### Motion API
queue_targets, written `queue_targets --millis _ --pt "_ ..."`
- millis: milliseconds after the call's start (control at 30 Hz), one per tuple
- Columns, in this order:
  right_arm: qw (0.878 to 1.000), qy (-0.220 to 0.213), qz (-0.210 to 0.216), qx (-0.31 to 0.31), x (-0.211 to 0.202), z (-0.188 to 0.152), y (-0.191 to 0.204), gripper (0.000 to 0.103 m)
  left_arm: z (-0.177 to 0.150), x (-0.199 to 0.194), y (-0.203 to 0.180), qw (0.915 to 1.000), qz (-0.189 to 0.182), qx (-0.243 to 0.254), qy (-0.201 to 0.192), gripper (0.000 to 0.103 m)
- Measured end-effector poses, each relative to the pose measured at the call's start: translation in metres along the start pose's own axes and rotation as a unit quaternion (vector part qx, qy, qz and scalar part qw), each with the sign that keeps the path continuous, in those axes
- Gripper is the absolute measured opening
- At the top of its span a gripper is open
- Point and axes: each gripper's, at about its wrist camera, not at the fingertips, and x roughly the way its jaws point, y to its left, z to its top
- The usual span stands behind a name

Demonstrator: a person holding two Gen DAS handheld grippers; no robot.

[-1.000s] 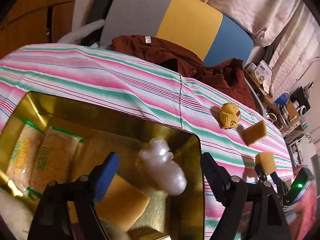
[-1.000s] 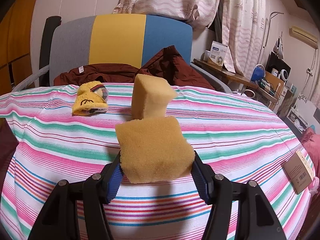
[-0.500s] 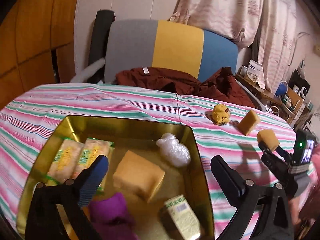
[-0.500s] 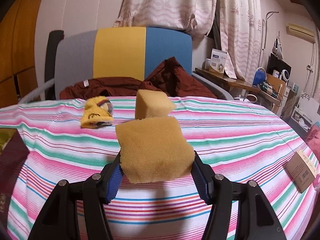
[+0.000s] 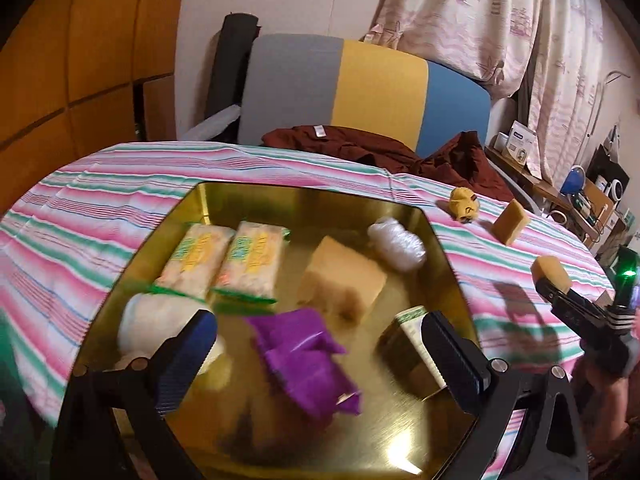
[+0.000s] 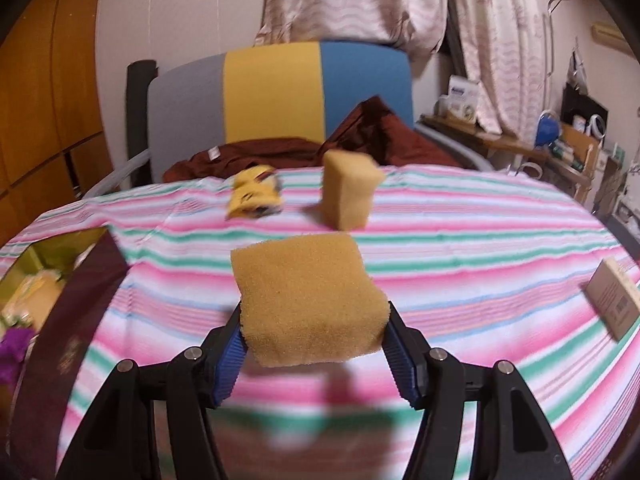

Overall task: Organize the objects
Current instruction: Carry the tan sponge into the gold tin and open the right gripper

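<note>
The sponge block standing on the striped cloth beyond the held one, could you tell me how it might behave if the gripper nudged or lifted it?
The standing sponge block is on end on soft cloth, so a nudge would probably tip it. It looks porous like the sponge in the right gripper, so it is likely light and should squash under a grip.

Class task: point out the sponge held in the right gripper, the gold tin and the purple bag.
held sponge [image 6: 308,300], right wrist view, front face
gold tin [image 5: 450,256], left wrist view, right rim
purple bag [image 5: 304,360], left wrist view, middle
</note>
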Motion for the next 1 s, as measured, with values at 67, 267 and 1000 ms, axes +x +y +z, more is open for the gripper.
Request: queue_targets --millis 67,267,1000 --pt "1.000 0.012 0.022 0.008 -0.008 -0.007 0.009 0.063 -0.005 -0.006 0.005 1.0000 0.006 0.005 -0.005 0.103" --pt "0.995 0.012 0.101 0.005 -0.044 -0.010 0.051 0.063 -0.016 -0.021 0.019 0.9994 0.022 0.007 -0.025 0.103" --pt "0.953 0.125 0.194 -0.194 -0.079 -0.038 0.215 0.066 -0.001 -0.056 0.091 0.9899 0.071 -0.099 -0.072 0.103"
